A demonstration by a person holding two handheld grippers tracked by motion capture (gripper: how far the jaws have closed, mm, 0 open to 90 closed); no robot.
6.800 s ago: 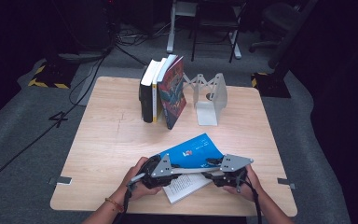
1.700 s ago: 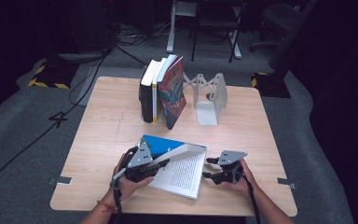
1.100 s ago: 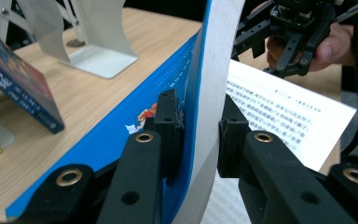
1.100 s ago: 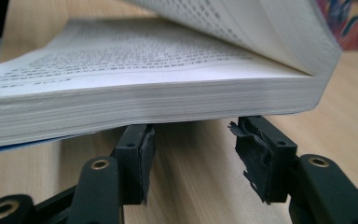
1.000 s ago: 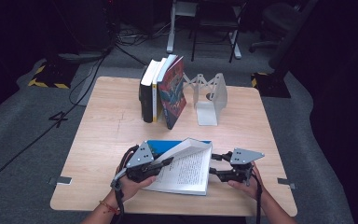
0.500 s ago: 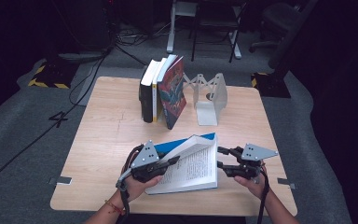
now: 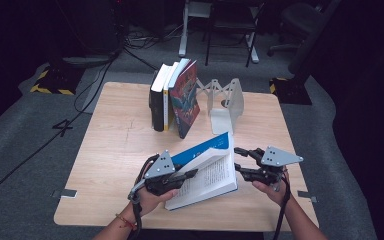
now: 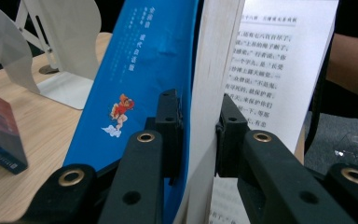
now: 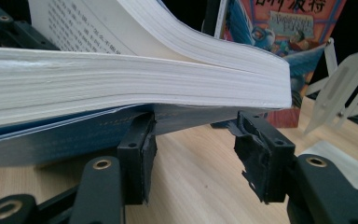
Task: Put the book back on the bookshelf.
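Observation:
A paperback with a blue cover (image 7: 207, 167) lies open at the near middle of the table (image 7: 120, 145), its right side tipped up. My left gripper (image 7: 192, 172) is shut on it. In the left gripper view the pads (image 8: 170, 130) pinch the blue cover (image 8: 140, 70) together with a thick sheaf of pages, and a printed page stands to the right. My right gripper (image 7: 238, 160) is at the book's right edge. In the right gripper view its jaws (image 9: 193, 140) stand apart beneath the page block (image 9: 121, 79), which lies across their tips.
Several books (image 7: 172, 97) stand upright at the back middle of the table, the nearest with a red illustrated cover (image 9: 284, 23). A white metal bookend (image 7: 225, 102) stands just right of them. A grey carpeted floor surrounds the table.
The right gripper has risen a little and the book's right side has come up with it, so the book leans more steeply. The left gripper has stayed put, still clamped.

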